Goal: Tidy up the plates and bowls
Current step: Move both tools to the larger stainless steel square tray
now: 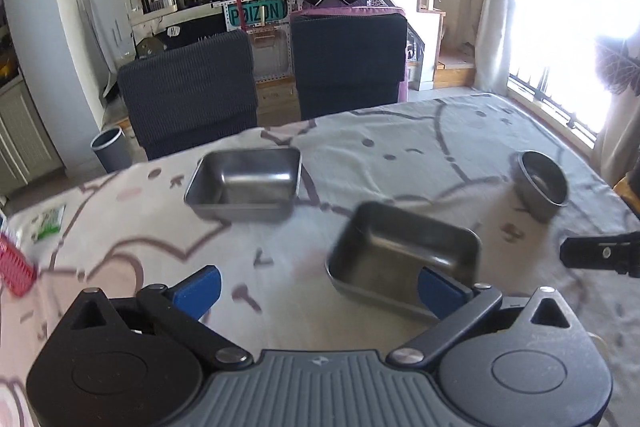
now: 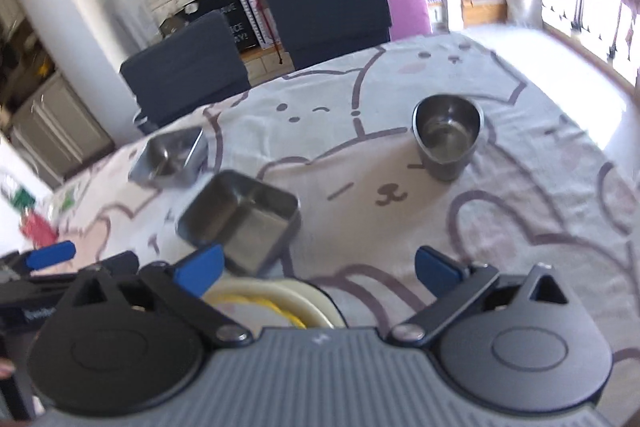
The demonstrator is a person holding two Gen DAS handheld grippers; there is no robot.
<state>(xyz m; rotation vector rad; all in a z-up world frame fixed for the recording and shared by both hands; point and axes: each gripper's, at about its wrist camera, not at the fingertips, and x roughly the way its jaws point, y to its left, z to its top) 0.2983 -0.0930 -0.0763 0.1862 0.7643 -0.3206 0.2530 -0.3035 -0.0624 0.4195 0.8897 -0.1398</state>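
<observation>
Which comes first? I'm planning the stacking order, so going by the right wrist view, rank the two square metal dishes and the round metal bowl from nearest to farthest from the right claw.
1. Near square dish: just ahead of the right claw, by its left finger.
2. Round bowl: farther ahead, to the right.
3. Far square dish: beyond the first dish, to the left.
Bowl and far dish are nearly tied.

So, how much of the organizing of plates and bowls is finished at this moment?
Little looks done. The near square dish, the far square dish and the round bowl sit apart on the tablecloth, unstacked. A cream plate with yellow rim lies below the right gripper. The right gripper and the left gripper are both open, holding nothing. Gathering them remains.
</observation>
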